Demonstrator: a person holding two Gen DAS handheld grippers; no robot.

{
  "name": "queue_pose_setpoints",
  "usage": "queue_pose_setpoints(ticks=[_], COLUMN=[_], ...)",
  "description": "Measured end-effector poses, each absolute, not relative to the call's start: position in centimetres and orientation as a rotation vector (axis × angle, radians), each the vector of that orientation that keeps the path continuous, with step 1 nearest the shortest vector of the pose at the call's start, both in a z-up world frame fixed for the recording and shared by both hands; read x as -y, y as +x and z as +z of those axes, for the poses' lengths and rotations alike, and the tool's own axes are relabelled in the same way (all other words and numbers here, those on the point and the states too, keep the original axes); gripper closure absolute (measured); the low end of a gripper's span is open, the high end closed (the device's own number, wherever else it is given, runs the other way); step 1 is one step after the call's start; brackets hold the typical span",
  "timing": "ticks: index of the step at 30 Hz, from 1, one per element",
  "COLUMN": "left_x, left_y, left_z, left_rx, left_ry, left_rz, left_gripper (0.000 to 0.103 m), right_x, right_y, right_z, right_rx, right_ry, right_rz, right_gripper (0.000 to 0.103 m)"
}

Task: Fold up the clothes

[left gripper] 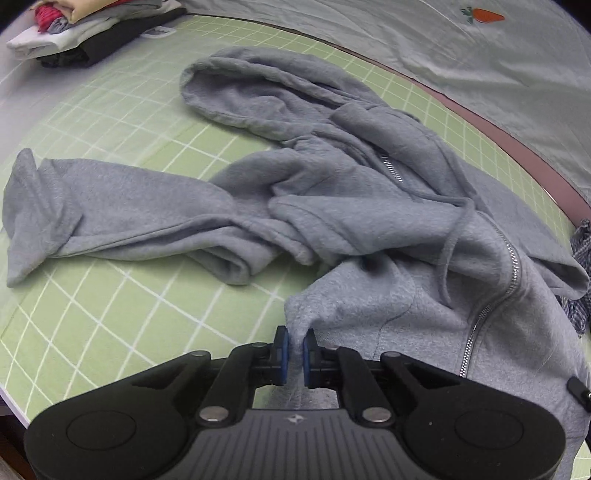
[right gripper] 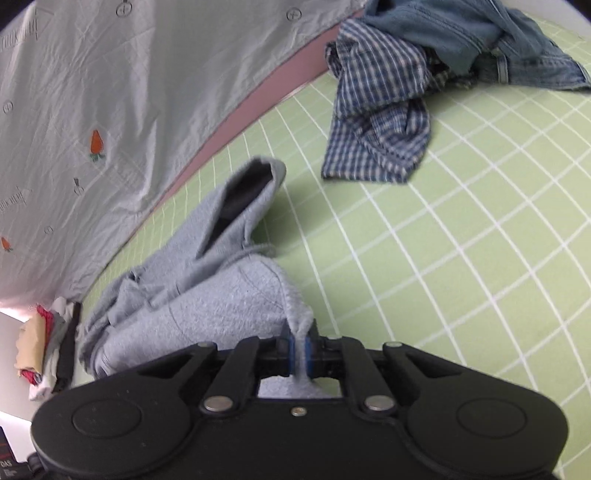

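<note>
I have a grey zip-up hoodie (left gripper: 369, 206) lying bunched up on the green checked sheet (left gripper: 110, 314). My left gripper (left gripper: 294, 347) is pinched tight on a bit of its bottom edge. My right gripper (right gripper: 300, 345) is pinched tight on another bit of grey edge, and I think that is the other bottom corner. The cloth stands up in a little peak at each pinch.

The hoodie is still a mess. One sleeve (left gripper: 110, 218) sticks out flat to the side. The hood (left gripper: 251, 88) is flopped out at the far end. The zipper (left gripper: 495, 299) is partly open and bent, and the drawstring (left gripper: 450, 251) hangs loose across the front.

I think the job now is to make it flat first. I should keep both pinches tight, because thick fleece is heavy and could slip out. I should pull my two hands apart so the bottom edge goes straight. Then I can drag it toward me gently, so the bumps in the middle smooth out.

I need to stay away from the checked shirt (right gripper: 376, 122) and the jeans (right gripper: 461, 33), which lie well apart on the sheet. The folded pile (left gripper: 74, 33) sits in the far corner.
</note>
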State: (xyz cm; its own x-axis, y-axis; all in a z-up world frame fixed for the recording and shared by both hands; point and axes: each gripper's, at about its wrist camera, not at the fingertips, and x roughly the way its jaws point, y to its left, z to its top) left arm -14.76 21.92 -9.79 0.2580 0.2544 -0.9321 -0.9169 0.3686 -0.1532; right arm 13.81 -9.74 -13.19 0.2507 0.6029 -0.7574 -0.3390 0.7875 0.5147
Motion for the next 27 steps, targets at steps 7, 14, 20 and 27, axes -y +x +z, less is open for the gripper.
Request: queue_pose_setpoints(ticks=[7,14,20,27], left_x=[-20.9,-21.3,-21.5,-21.8], left_y=[-18.4,-24.0,-26.0,-24.4], left_z=[-9.9,-10.2,-10.8,-9.6], left_rx=[-0.997,-0.984,-1.006,-1.012], left_ry=[-0.693,-0.669,-0.664,-0.665], left_rz=[0.939,0.944,0.915,0.9], left_gripper=[0.094,0.094,0.094,0.07], right_x=[9.7,8.5,7.9,8.2], right_y=[7.6,1.1,-3.5,-3.2], right_z=[-15.4,-15.3,-15.4,-12.7], right_rx=[-1.206,-1.166,-1.127,-1.041], right_ry=[0.222,0.171,0.133,0.101], right_rz=[0.6,0.63,0.585,0.546], right_gripper=[0.097,0.097,0.097,0.069])
